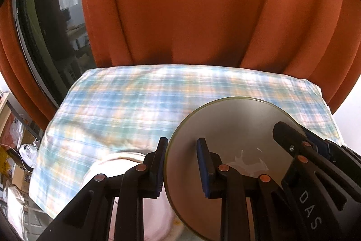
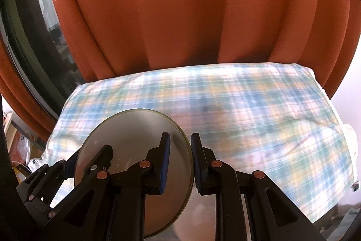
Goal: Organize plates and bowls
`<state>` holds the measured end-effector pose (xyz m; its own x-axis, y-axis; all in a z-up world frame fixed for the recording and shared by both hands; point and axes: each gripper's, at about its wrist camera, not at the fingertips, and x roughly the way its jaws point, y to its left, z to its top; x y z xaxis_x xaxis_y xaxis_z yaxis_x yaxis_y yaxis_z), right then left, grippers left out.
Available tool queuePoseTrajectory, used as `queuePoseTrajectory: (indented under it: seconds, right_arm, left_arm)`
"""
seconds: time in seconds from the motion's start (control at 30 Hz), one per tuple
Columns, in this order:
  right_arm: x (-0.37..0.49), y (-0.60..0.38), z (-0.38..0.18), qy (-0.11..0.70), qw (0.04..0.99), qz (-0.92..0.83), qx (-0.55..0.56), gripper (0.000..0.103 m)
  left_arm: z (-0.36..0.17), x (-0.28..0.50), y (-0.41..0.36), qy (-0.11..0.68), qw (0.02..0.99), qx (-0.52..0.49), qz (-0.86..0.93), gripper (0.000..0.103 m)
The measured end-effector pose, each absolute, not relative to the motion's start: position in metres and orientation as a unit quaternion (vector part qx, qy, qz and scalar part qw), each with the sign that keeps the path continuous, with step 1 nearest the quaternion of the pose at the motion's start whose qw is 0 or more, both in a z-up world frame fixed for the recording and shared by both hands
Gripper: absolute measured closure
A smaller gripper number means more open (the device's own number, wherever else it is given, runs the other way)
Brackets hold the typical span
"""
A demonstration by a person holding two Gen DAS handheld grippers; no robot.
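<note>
A grey round plate (image 1: 232, 128) with a greenish rim is held up above the checked tablecloth (image 1: 126, 101). My left gripper (image 1: 182, 164) straddles its left rim, one finger under and one on top, and grips it. My right gripper (image 2: 180, 162) grips the plate's (image 2: 130, 132) right rim the same way. In the left wrist view the right gripper (image 1: 300, 141) shows at the plate's far right edge. In the right wrist view the left gripper (image 2: 90, 159) shows at the plate's left edge. A white bowl or plate (image 1: 117, 162) lies below, partly hidden.
The table is covered by the blue, yellow and white checked cloth (image 2: 248, 110). Orange curtains (image 1: 191, 10) hang close behind it. A dark window (image 1: 54, 22) is at the left. Boxes and bags (image 1: 15, 150) sit on the floor at the left.
</note>
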<state>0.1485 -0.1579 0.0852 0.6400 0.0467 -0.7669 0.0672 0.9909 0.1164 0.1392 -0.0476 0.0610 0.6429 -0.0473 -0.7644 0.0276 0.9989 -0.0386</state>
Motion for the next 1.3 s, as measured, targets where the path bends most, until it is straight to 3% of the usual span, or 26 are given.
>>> queuePoseTrajectory:
  seconds: [0.6, 1.3]
  right_arm:
    - [0.114, -0.232, 0.046, 0.457, 0.887, 0.008, 0.067, 0.081]
    - [0.115, -0.227, -0.006, 0.523, 0.851, 0.027, 0.044, 0.081]
  left_arm:
    - [0.024, 0.107, -0.116, 0.469, 0.883, 0.006, -0.019, 0.08]
    - [-0.028, 0.103, -0.116, 0.535, 0.845, -0.004, 0.004, 0.08]
